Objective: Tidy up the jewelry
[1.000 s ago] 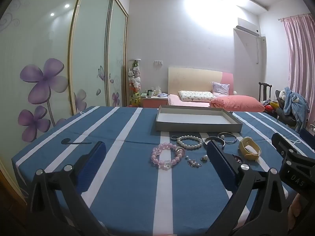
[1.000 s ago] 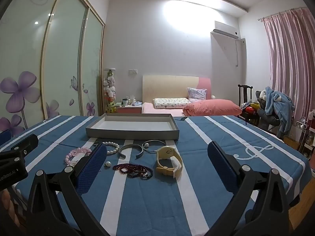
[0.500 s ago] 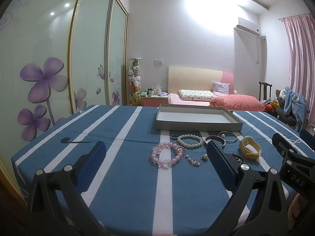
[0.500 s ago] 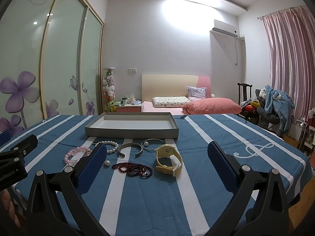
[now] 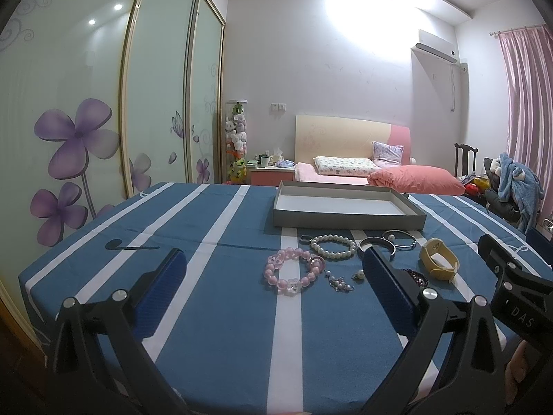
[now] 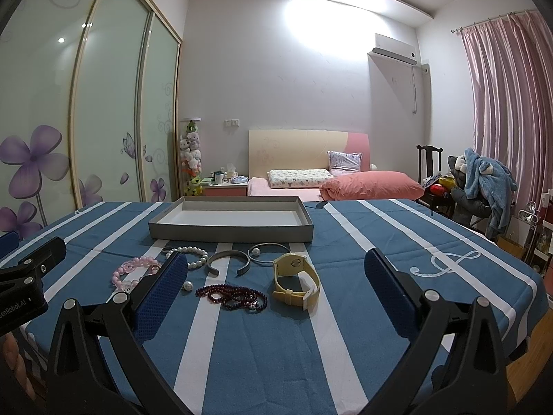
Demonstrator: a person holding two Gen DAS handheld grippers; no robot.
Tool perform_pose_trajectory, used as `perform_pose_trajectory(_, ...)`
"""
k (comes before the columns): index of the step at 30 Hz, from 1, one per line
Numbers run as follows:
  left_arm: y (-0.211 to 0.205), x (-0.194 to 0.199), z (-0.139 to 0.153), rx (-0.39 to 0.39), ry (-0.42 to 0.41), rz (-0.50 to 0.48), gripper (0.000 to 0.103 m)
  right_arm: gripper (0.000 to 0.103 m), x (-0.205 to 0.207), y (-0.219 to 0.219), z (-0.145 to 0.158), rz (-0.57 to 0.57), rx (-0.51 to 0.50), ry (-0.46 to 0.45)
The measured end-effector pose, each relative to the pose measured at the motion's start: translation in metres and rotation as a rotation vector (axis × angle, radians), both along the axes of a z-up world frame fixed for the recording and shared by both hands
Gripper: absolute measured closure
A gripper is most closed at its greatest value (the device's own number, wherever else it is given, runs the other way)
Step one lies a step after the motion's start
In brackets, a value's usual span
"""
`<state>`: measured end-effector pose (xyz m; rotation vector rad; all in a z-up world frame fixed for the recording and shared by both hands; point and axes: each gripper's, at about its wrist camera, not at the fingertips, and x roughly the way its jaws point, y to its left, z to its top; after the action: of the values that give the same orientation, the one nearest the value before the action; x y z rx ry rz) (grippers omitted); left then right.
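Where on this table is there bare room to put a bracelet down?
The grey tray is empty inside. Bare cloth lies left of the pink bead bracelet and right of the yellow watch. Jewelry crowds the strip just before the tray.

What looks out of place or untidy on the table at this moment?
The jewelry lies loose on the tablecloth in front of the tray, which holds nothing. The dark red beads lie in a tangled heap, and the yellow watch rests on its side. Nothing looks damaged.
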<state>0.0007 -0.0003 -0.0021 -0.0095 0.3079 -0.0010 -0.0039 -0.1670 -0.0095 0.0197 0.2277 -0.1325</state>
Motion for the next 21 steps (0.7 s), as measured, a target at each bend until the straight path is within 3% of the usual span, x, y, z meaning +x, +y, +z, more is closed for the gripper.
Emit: perform_pose_trajectory(21,-0.0017,0.0005,-0.0076,-0.002,0.005,0.000,0.004,0.002,0.0003,-0.0001,-0.0037,0.001,0.002,0.004)
